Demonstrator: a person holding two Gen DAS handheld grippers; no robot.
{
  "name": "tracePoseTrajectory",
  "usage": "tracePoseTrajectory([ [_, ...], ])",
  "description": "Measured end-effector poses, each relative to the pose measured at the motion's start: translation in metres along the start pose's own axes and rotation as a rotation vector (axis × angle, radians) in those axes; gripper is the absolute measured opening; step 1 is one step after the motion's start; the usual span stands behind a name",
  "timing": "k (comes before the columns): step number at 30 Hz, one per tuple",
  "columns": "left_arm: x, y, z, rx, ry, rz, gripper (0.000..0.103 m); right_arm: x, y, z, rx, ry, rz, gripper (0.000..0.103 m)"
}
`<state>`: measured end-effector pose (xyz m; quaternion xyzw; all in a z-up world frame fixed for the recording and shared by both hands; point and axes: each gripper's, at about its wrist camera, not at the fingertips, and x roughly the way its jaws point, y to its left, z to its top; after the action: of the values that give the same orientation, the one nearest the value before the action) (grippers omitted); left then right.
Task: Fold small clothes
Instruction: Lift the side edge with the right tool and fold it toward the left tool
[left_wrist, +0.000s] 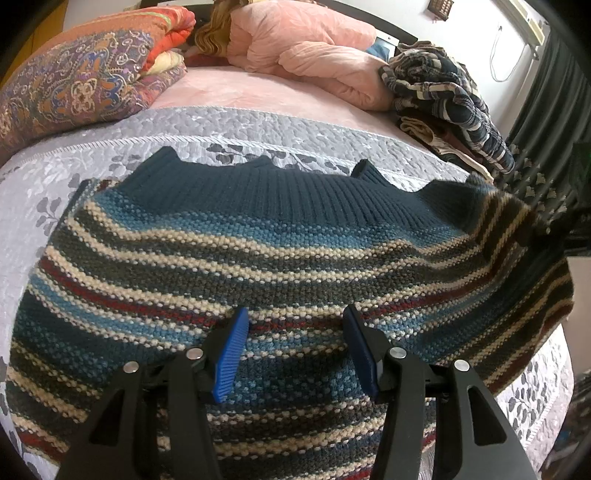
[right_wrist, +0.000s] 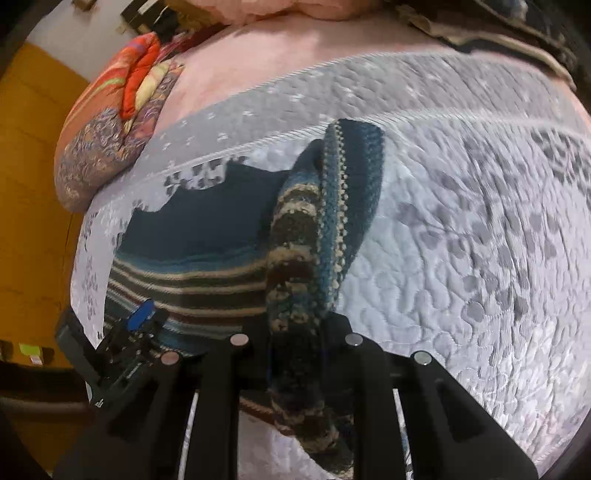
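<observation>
At the far left a patterned quilt lies folded at the head of the bed, on a pink sheet; nearer, a grey floral bedspread carries the striped sweater, spread flat with its dark ribbed hem away from the camera; the left gripper hovers over the sweater's middle, its blue pads well apart and holding nothing; behind lies a bundled pink duvet, and to the right a heap of dark patterned clothes; at the sweater's right edge the right gripper is clamped on a bunched fold of the knit, lifted off the bedspread, its fingertips buried in the wool.
</observation>
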<state>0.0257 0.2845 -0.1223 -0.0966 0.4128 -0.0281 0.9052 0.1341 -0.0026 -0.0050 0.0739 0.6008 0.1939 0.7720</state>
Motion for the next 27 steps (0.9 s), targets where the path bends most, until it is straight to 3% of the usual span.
tracePoseTrajectory([
  [15, -0.016, 0.009, 0.002, -0.011, 0.002, -0.012, 0.053, 0.002, 0.088, 0.011, -0.147, 0.023, -0.026, 0.016],
  [27, -0.038, 0.056, 0.013, -0.092, -0.032, 0.022, 0.053, 0.049, 0.159, 0.006, -0.281, 0.078, -0.072, 0.016],
])
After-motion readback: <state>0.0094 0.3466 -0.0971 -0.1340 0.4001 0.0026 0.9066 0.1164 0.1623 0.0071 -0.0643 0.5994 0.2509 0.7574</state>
